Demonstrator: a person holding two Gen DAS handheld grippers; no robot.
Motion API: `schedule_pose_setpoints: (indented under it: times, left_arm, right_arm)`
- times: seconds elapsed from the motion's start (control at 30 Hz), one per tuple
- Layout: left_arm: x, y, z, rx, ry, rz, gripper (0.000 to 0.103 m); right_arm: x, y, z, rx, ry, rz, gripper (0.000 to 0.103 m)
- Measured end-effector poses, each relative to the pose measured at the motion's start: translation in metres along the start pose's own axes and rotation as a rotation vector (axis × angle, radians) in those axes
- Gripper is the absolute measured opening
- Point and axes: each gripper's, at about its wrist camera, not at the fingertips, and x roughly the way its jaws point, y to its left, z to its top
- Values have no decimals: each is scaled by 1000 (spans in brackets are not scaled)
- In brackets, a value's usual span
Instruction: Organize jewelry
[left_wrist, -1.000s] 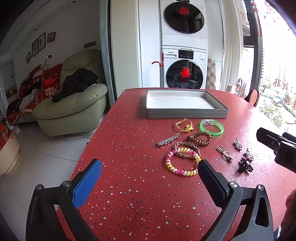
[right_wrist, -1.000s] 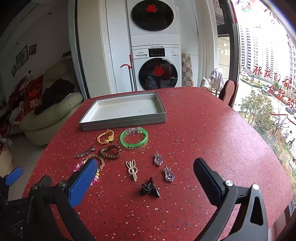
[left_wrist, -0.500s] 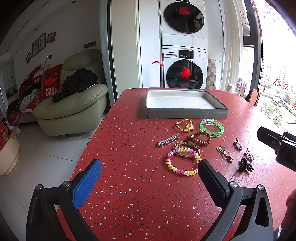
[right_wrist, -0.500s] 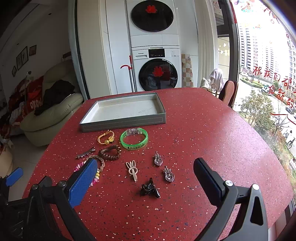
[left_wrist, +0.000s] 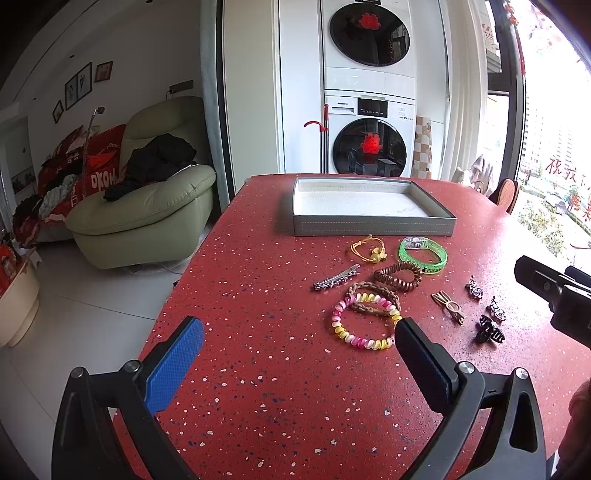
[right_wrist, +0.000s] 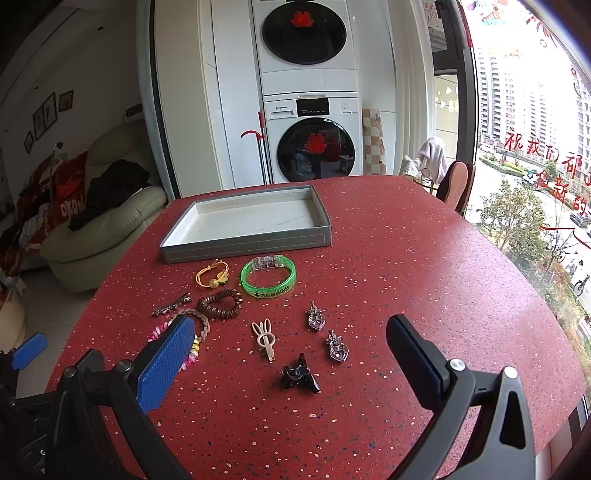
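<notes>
A grey tray (left_wrist: 373, 226) (right_wrist: 243, 246) stands empty at the far side of the red table. In front of it lie a yellow hair tie (left_wrist: 369, 249), a green bracelet (left_wrist: 423, 254) (right_wrist: 267, 276), a brown coil tie (left_wrist: 398, 277), a silver clip (left_wrist: 336, 278), a braided band (left_wrist: 373, 295), a pink-yellow coil bracelet (left_wrist: 364, 326), a beige clip (right_wrist: 265, 338), two heart pendants (right_wrist: 315, 317) and a black claw clip (right_wrist: 298, 376). My left gripper (left_wrist: 299, 341) is open and empty above the table, just short of the coil bracelet. My right gripper (right_wrist: 290, 343) is open and empty over the claw clip.
The red speckled table (left_wrist: 266, 387) ends at a curved left edge over white floor. A green armchair (left_wrist: 144, 206) stands to the left. Stacked washing machines (left_wrist: 367, 140) are behind the table. A chair (right_wrist: 456, 184) and window are at the right.
</notes>
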Motion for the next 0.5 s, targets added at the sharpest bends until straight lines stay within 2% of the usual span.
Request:
schedule_pose_setpoints:
  times: [0.5]
  left_arm:
    - [3, 1, -1, -7, 16, 0, 103]
  right_arm:
    - [0, 0, -1, -1, 1, 1, 103]
